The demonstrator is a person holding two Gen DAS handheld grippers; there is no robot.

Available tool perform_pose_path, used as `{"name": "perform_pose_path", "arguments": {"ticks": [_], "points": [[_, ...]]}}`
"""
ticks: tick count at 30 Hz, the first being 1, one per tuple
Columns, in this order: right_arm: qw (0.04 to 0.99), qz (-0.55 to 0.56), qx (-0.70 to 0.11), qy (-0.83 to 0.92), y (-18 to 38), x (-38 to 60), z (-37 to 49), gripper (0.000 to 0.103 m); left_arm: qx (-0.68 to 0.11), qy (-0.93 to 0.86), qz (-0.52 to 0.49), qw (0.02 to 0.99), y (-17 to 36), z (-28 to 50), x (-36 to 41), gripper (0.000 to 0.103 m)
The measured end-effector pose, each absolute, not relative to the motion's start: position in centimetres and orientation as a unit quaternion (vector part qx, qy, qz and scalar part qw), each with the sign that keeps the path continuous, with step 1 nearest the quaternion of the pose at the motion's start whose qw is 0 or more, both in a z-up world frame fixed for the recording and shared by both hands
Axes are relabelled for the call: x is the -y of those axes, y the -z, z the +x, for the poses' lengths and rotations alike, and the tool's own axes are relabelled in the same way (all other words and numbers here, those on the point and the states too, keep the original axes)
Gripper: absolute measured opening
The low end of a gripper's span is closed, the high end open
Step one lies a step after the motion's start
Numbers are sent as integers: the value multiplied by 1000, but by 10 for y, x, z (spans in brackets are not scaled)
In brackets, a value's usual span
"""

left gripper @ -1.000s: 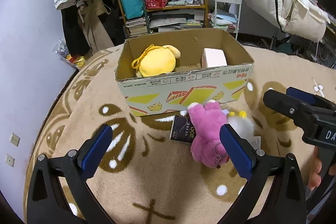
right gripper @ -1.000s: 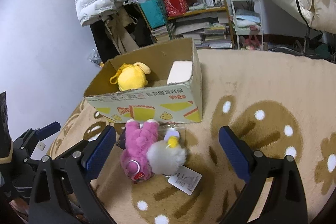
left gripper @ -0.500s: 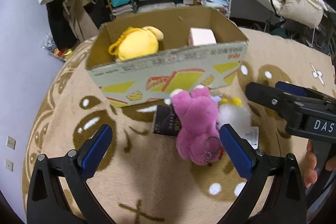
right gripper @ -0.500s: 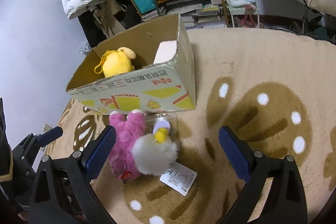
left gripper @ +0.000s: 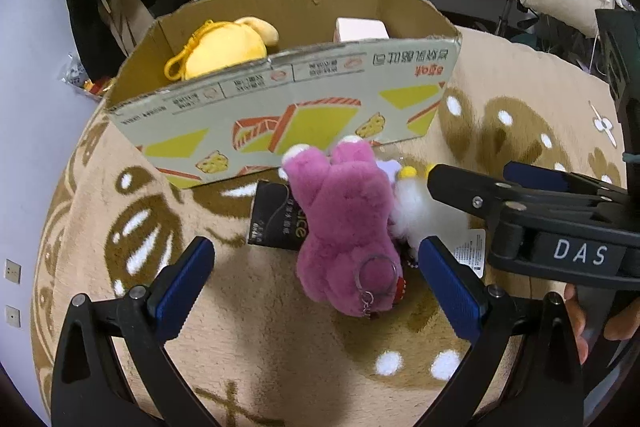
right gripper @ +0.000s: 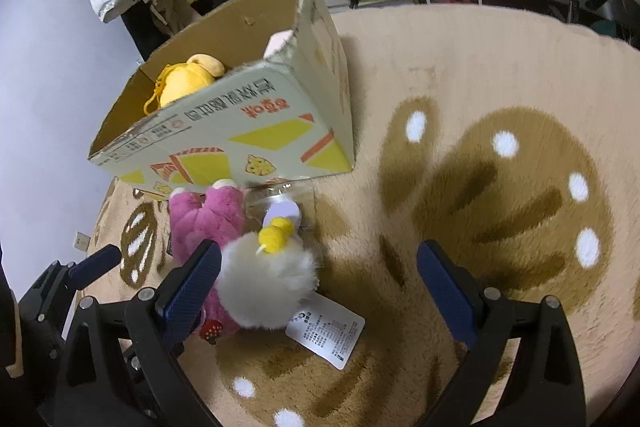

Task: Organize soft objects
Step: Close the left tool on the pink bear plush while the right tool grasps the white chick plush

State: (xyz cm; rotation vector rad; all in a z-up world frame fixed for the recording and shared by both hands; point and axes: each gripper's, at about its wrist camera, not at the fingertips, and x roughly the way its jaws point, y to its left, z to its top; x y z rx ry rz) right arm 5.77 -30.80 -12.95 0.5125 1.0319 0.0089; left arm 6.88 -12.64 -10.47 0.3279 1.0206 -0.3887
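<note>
- Left wrist view: the left gripper (left gripper: 316,285) is spread wide and holds nothing. The pink plush toy (left gripper: 346,223) lies on the rug (left gripper: 248,327) between its two fingers, just in front of the cardboard box (left gripper: 280,115). A metal key ring (left gripper: 374,279) hangs at its near end. I judge the toy light and very soft, so it will squash under pressure; the thick middle of the body is the safest place to take it, not the ring. It lies partly on a black packet (left gripper: 276,223).
- The yellow plush (left gripper: 220,53) and a pale pink block (left gripper: 360,29) are already inside the box.
- Right wrist view: the right gripper (right gripper: 316,277) is also wide open and empty. The white fluffy toy (right gripper: 266,285) sits beside its left finger, touching the pink plush toy. Its fur looks loose and slippery, so I would grip the round body deep. The paper tag (right gripper: 326,331) may tear if it is pinched.
</note>
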Motion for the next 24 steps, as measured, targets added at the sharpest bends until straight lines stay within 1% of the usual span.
{"name": "perform_pose_path", "arguments": {"ticks": [3, 12, 24], "points": [[831, 261, -492, -8, 136, 309, 58, 103, -492, 191, 152, 835, 108, 70, 128, 101], [820, 246, -517, -11, 149, 299, 60, 103, -525, 198, 128, 818, 121, 76, 128, 101], [821, 260, -508, -12, 148, 309, 65, 102, -539, 193, 111, 813, 132, 85, 128, 101]]}}
